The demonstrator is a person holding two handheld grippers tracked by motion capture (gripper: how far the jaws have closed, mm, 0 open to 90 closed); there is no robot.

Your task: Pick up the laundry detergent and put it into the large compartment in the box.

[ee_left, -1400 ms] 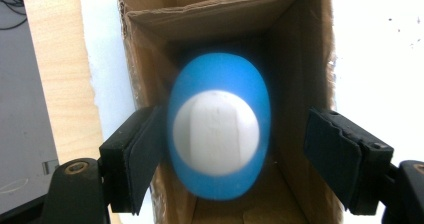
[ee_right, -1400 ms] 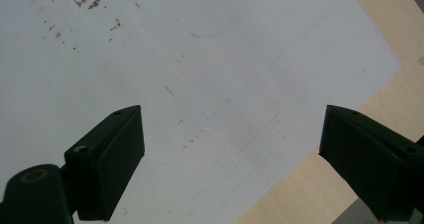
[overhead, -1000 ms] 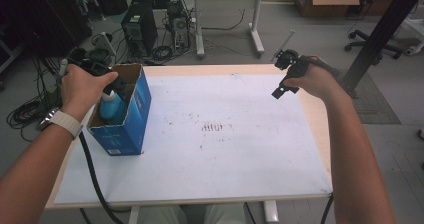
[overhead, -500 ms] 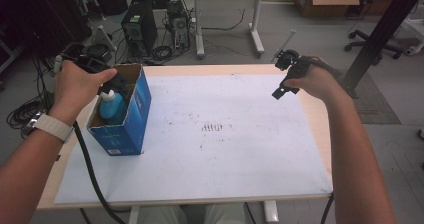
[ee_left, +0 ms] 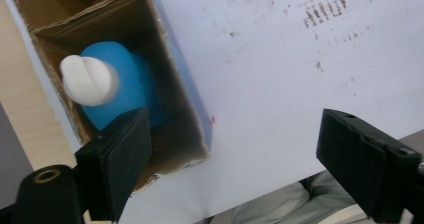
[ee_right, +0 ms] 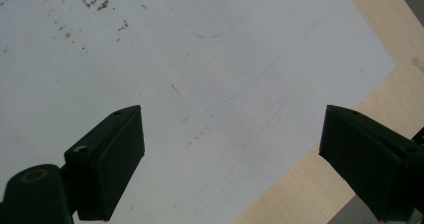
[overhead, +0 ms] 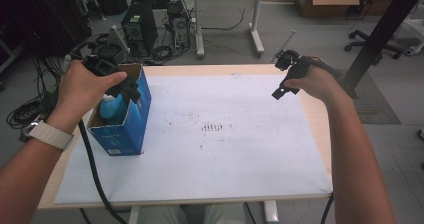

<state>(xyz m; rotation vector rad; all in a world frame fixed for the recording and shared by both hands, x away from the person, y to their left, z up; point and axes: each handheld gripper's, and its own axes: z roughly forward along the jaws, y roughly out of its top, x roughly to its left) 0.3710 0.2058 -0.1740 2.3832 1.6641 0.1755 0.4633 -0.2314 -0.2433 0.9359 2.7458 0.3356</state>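
- The blue bottle (ee_left: 122, 91) with its white cap (ee_left: 89, 80) stands upright inside the open blue carton (overhead: 131, 124), at the left side of the table; the high view shows it (overhead: 111, 106) low between the cardboard walls.
- Your left gripper (ee_left: 230, 169) has just been opening: the jaws now stand wide, nothing is between them, and they hang above the carton mouth, clear of the bottle. A second ago your left hand (overhead: 87, 86) sat lower, right over the bottle.
- Reading: the bottle is released and boxed; the drop-in looks done.
- Your right gripper (ee_right: 230, 159) hovers wide and empty over the white sheet (ee_right: 210, 59) near the table's far right corner (overhead: 320, 71), well apart from the carton.
- The right hand (overhead: 312, 79) is placed as before.
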